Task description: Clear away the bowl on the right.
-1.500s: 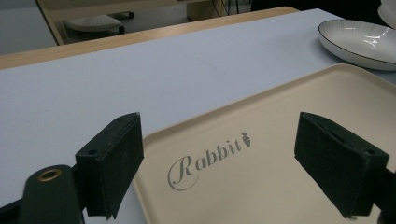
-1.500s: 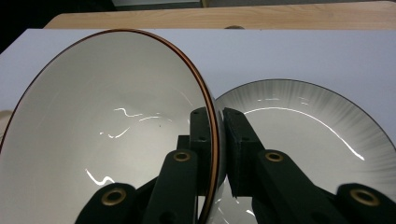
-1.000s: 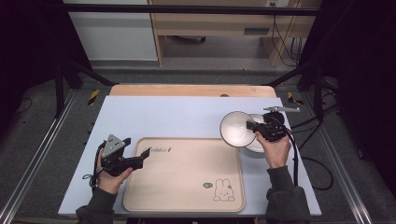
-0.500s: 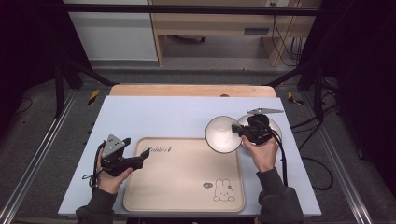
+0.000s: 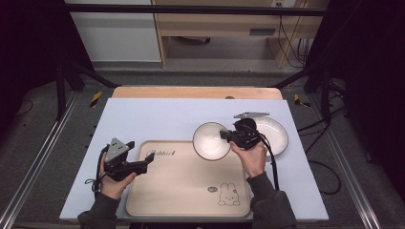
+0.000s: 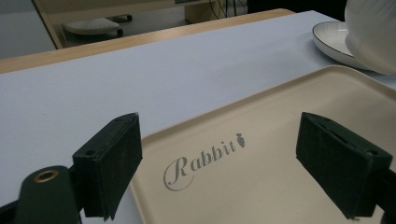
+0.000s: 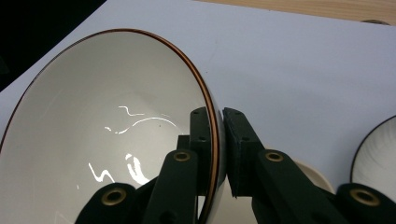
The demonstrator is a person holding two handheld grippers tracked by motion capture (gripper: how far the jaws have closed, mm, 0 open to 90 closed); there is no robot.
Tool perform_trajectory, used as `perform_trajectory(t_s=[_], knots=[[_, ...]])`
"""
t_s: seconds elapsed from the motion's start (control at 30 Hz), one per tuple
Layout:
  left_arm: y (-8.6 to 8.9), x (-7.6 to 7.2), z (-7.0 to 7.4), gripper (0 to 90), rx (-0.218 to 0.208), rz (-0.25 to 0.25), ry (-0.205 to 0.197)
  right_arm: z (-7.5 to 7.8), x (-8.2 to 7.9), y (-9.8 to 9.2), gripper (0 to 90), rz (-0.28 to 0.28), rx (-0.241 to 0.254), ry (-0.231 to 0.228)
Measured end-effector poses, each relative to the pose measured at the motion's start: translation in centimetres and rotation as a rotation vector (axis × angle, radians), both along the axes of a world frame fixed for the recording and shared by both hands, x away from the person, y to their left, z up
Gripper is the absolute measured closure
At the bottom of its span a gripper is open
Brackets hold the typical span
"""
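My right gripper [image 5: 228,137] pinches the bowl [image 5: 210,141] by its rim, tilted above the tray's [image 5: 186,191] far edge, not yet down; left gripper [image 5: 143,165] idles wide open, empty.

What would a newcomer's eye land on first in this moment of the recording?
Probably the white bowl, clamped by its rim in the right hand-held gripper and held tilted over the far right corner of the beige tray. Next, the white plate on the table right of it.
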State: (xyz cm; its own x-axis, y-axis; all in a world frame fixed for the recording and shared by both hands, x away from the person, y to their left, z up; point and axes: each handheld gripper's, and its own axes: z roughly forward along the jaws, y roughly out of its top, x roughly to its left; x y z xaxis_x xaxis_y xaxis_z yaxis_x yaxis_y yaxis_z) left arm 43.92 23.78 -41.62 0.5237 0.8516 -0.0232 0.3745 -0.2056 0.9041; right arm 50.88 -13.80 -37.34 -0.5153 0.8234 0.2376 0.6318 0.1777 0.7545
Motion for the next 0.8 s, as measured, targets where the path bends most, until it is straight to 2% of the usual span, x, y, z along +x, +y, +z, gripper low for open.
perform_trajectory(t_s=[0.13, 0.4, 0.8], knots=[[0.1, 0.0, -0.1, 14.1, 0.003, 0.001, 0.002, -0.4, 0.1, 1.1, 82.7, 0.005, 0.007, 0.017], [0.0, 0.0, -0.2, 14.1, 0.004, 0.001, 0.002, -2.1, 0.9, 3.0, 82.7, 0.014, -0.018, 0.046], [0.2, 0.0, -0.2, 14.1, 0.005, 0.002, 0.001, -3.1, 1.4, 3.7, 82.7, 0.019, -0.025, 0.065]])
